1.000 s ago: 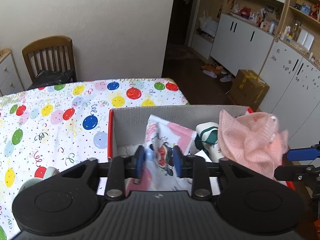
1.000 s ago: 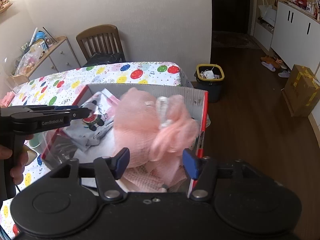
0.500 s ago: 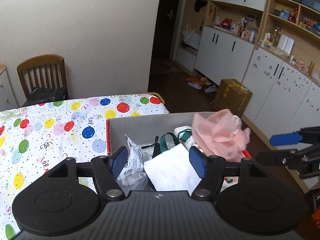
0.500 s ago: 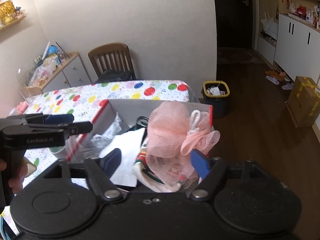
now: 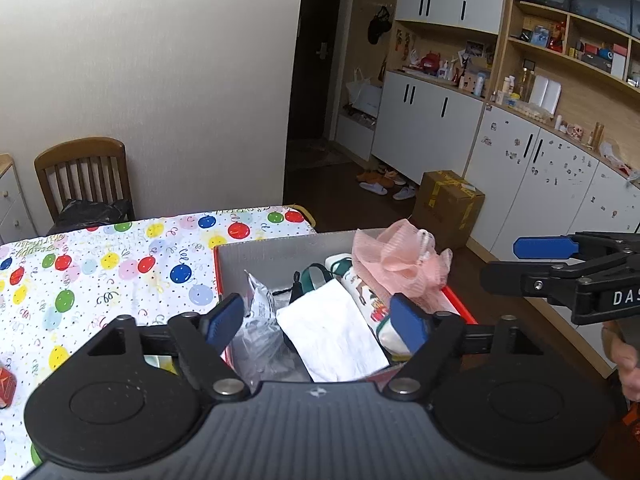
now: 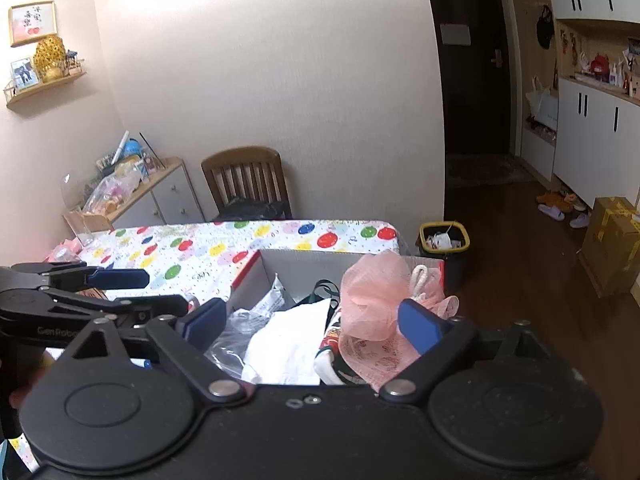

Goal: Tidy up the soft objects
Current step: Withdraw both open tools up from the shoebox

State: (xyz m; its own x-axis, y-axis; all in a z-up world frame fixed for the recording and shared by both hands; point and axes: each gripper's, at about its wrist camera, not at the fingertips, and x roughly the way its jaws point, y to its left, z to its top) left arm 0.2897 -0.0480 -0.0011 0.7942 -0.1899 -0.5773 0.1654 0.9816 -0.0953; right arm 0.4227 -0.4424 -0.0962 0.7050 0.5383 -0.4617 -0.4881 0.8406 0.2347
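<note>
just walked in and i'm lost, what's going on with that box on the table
A person holds a claw in each hand over a box on the balloon-print table. Soft things lie in the box: a pink mesh puff, a white cloth and a clear plastic bag. The left claw and right claw are both opening, with nothing gripped between their jaws.

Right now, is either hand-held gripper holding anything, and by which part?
Nothing is held. Left hand-held gripper and right hand-held gripper are both opening, with nothing pinched; the pink mesh sponge lies in the box.
</note>
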